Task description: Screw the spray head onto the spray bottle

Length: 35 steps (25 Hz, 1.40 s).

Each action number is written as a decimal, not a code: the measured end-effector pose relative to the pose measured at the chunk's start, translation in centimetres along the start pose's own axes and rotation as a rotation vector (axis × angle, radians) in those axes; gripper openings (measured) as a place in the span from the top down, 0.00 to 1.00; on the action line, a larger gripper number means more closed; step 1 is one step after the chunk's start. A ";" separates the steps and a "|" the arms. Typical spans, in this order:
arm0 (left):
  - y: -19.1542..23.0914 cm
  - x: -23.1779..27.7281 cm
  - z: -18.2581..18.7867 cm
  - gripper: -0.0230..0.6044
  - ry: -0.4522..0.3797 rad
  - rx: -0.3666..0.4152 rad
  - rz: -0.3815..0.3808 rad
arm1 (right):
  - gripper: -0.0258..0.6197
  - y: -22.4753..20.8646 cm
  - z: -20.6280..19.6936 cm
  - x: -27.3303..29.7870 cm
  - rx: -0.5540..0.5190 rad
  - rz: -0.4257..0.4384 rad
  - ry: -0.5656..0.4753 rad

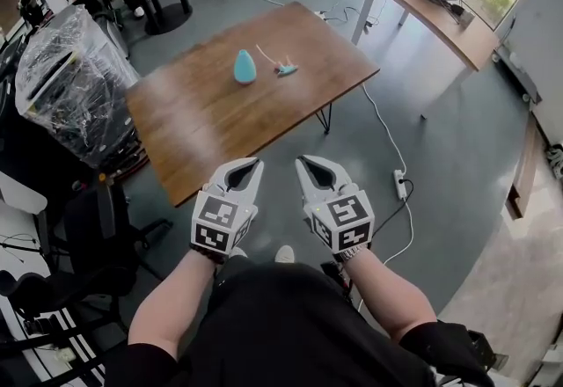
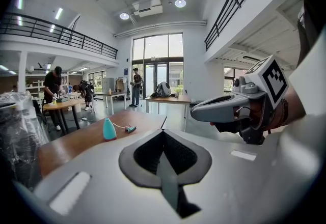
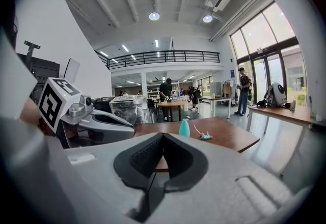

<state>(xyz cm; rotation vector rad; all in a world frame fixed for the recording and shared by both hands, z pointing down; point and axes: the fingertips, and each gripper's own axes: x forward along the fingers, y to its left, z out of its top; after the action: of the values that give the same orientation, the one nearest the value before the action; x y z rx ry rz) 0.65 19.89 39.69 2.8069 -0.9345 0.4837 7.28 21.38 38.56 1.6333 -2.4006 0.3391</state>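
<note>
Spray bottle point(image 1: 244, 67), upright at mid-table point(image 1: 202, 126), spray head point(image 1: 286, 69) laid just beside it on the right; found well ahead of left gripper point(image 1: 250, 164) and right gripper point(image 1: 307, 161), both closed, empty, bottle lined up with the left.

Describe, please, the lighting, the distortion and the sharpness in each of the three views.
Head view: even daylight, lines bent toward the edges, a pale sheen on the wooden table; spray bottle small but sharp. Left gripper view: strong fisheye, black corners, bright windows, the near left claw slightly soft. Right gripper view: same fisheye, ceiling lamps as bright spots, right claw soft too.
</note>
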 end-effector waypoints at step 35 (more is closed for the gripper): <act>14.4 12.5 0.2 0.93 0.103 0.038 -0.121 | 0.97 -6.4 3.9 18.7 -0.054 -0.076 0.134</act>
<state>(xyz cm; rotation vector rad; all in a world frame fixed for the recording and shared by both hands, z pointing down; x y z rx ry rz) 1.47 1.44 44.35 2.8198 -0.7375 0.6281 6.36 1.43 41.02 1.6194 -2.2252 0.3555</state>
